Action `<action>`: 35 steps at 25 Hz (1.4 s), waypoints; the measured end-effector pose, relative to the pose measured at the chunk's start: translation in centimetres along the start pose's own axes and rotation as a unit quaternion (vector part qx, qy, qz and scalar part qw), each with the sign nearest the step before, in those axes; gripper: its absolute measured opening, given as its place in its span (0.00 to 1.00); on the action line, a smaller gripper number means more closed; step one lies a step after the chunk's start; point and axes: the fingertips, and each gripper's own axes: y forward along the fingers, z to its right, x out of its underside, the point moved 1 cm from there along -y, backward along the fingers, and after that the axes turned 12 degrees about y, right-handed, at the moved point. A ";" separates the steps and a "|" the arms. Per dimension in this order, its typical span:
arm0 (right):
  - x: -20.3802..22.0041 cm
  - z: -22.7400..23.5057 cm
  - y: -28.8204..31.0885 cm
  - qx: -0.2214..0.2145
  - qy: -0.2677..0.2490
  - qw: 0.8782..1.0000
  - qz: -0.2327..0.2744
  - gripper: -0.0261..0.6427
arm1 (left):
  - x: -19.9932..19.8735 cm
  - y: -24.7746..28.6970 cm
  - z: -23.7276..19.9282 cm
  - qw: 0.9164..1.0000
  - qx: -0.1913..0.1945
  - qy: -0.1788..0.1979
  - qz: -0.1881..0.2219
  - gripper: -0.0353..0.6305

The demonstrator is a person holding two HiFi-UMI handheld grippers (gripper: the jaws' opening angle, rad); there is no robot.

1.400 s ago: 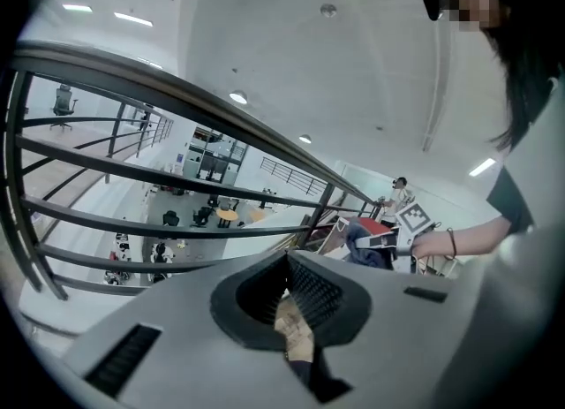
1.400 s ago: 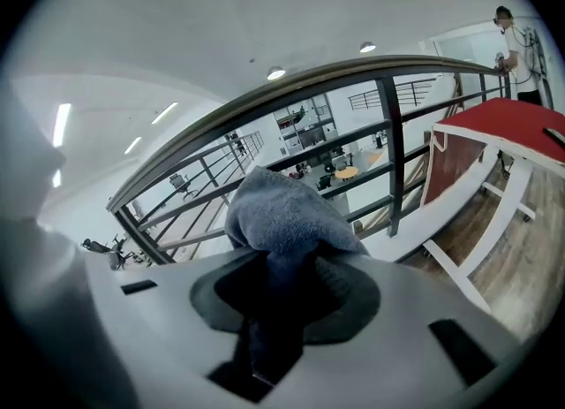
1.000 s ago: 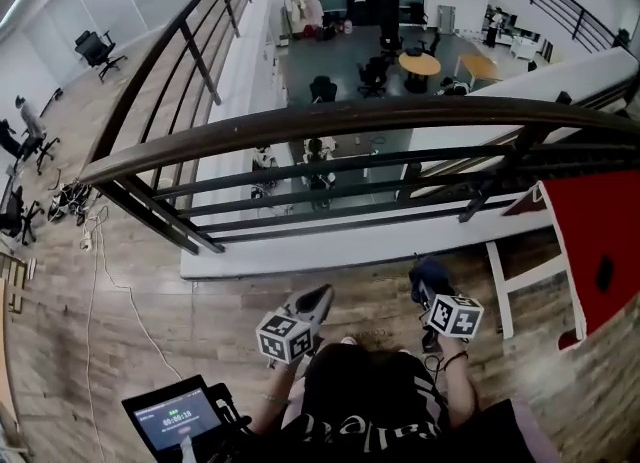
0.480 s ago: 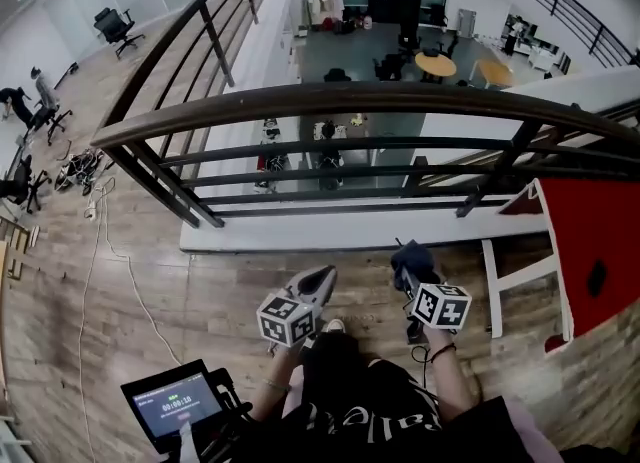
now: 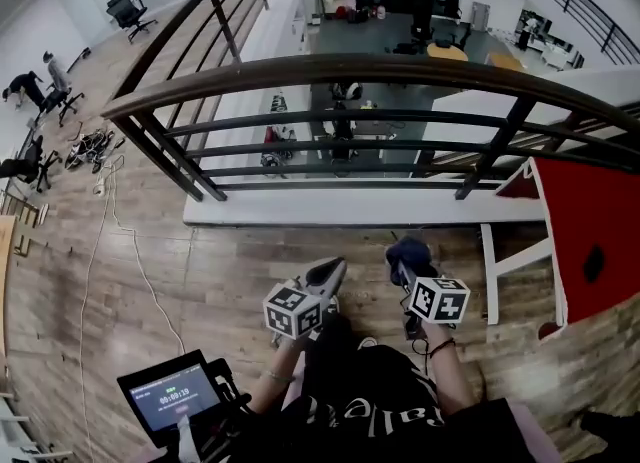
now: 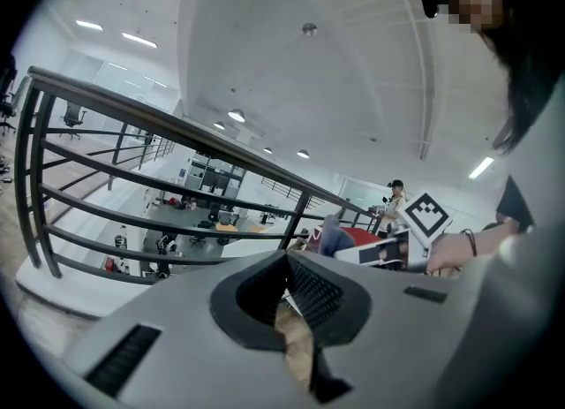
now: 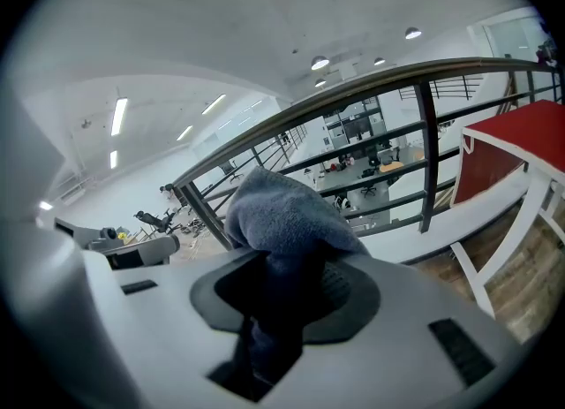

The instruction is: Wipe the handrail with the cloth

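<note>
The dark brown handrail (image 5: 340,69) curves across the top of a black barred railing, ahead of and above both grippers. My right gripper (image 5: 405,263) is held low near my body, shut on a bunched blue cloth (image 5: 408,251). In the right gripper view the cloth (image 7: 284,213) bulges out of the jaws, with the handrail (image 7: 371,87) well beyond it. My left gripper (image 5: 327,274) is beside the right one, its jaws shut with nothing held. In the left gripper view (image 6: 287,261) the handrail (image 6: 177,124) is far off, and the cloth (image 6: 334,238) shows at the right.
A white ledge (image 5: 330,209) runs under the railing, with an open drop to a lower floor behind it. A red panel in a white frame (image 5: 585,241) stands at the right. A tablet on a stand (image 5: 170,396) is at my lower left. Cables (image 5: 105,213) trail over the wood floor.
The view has shifted, so the railing sits higher and slightly farther off. Both grippers stay low by my body, the right one still holding the cloth.
</note>
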 end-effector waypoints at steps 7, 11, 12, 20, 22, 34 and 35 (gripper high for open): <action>2.4 -0.2 -2.3 -0.018 -0.022 0.999 -0.015 0.19 | 0.5 -1.0 3.6 1.000 -0.002 0.010 0.005 0.06; 3.1 -0.6 -3.2 -0.031 -0.038 0.999 -0.020 0.19 | 0.7 -1.3 4.8 1.000 -0.007 0.013 0.006 0.06; 3.3 -0.6 -3.3 -0.032 -0.042 0.998 -0.023 0.19 | 0.8 -1.5 5.1 1.000 -0.008 0.014 0.006 0.06; 4.0 -0.7 -4.9 -0.036 -0.064 0.997 -0.029 0.19 | 0.8 -2.0 6.6 1.000 -0.011 0.015 0.008 0.06; 4.2 -0.6 -5.1 -0.037 -0.065 0.997 -0.029 0.19 | 1.0 -1.9 7.0 1.000 -0.009 0.017 0.006 0.06; 4.9 -0.1 -5.8 -0.036 -0.062 0.997 -0.027 0.19 | 1.6 -1.8 7.9 1.000 -0.002 0.024 0.001 0.06; 4.9 -0.2 -5.7 -0.036 -0.062 0.997 -0.027 0.19 | 1.6 -1.8 7.9 1.000 -0.001 0.024 0.001 0.06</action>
